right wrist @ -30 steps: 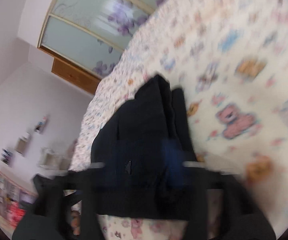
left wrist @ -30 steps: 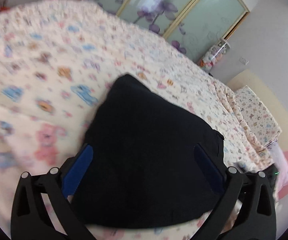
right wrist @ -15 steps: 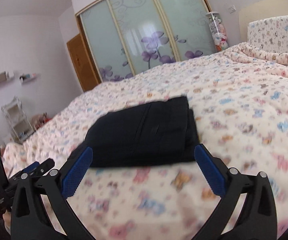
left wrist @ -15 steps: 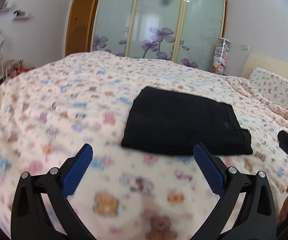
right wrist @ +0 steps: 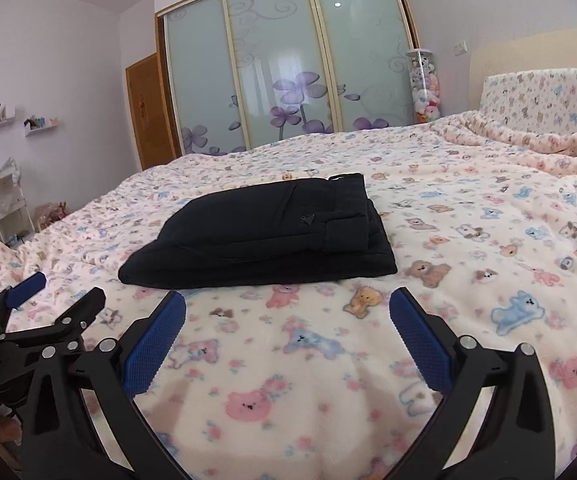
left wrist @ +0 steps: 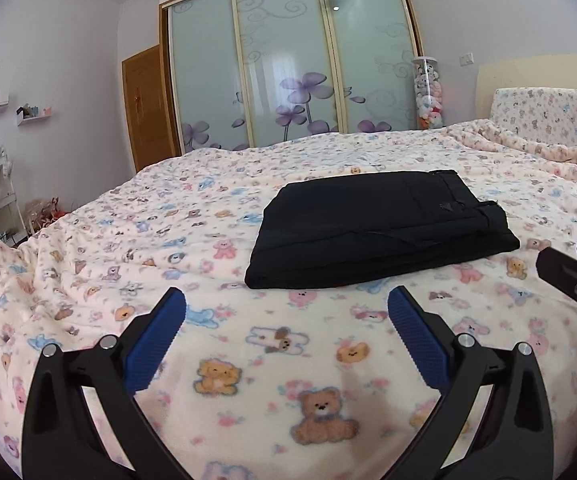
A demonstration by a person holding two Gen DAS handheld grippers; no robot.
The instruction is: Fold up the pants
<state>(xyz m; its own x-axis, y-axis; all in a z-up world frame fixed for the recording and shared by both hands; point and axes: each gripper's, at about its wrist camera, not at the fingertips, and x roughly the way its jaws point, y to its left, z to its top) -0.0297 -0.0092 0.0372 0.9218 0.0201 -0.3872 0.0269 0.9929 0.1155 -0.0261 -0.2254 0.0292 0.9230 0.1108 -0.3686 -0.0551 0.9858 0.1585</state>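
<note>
Left wrist view: one black fabric pair of pants (left wrist: 380, 232), folded into a flat rectangle, is lying on the bear-print fleece bed cover (left wrist: 248, 360), well apart from the left gripper (left wrist: 286, 336), which is standing wide and empty.

Right wrist view: the right gripper (right wrist: 287, 334) is likewise gaping wide, holding nothing. Folding is judged complete; only withdrawal or a final smoothing is remaining. Count: one garment, two grippers.
</note>
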